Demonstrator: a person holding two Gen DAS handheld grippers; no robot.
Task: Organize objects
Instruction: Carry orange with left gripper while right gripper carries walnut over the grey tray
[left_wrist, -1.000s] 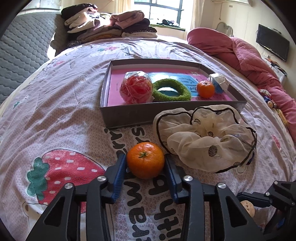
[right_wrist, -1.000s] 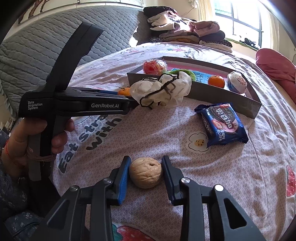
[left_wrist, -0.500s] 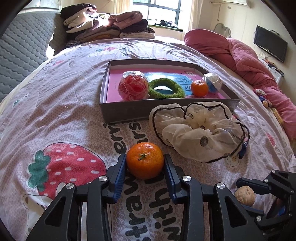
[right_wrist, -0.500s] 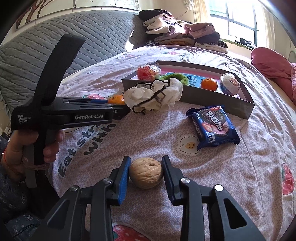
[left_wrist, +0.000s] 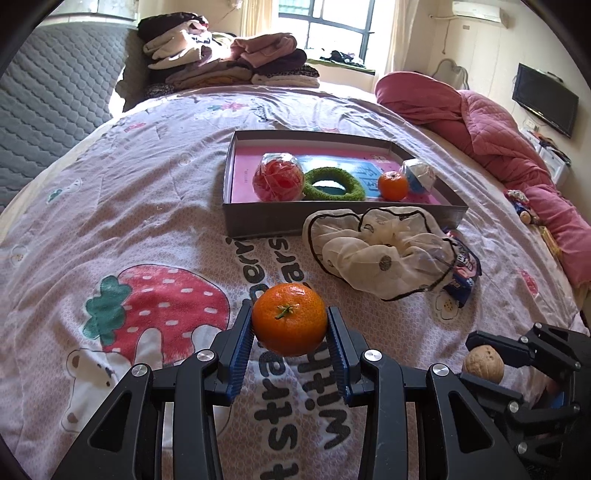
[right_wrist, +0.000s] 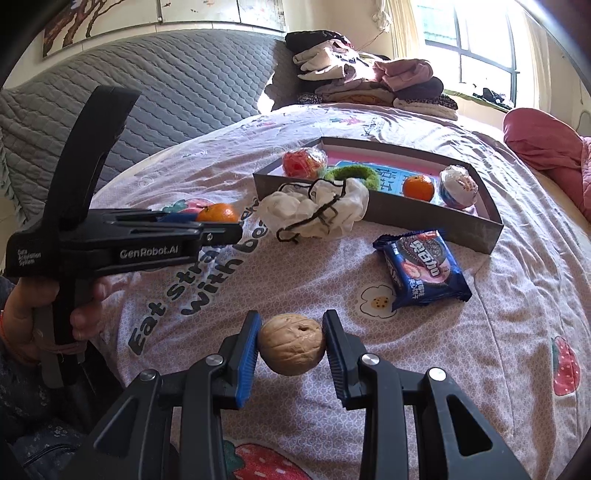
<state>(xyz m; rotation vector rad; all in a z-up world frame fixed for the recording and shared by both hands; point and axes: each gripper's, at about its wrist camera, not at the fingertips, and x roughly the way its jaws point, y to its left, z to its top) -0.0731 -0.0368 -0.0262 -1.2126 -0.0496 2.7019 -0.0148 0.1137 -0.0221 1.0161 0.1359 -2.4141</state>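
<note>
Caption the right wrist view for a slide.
Right gripper clamps a walnut above the bedspread; cookie packet and tray ahead.

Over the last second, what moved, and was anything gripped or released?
The left gripper, shut on the orange, rose and drew back from the tray, which now looks farther off. Nothing was taken or released. The right gripper stays shut on the walnut; the scrunchie and cookie pack are unmoved.

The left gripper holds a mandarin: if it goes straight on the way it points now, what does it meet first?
Probably the bedspread. The left gripper, shut on the mandarin, points downward at bare cloth short of the grey box. The white scrunchie lies to the right of that line. Depth is uncertain.
</note>
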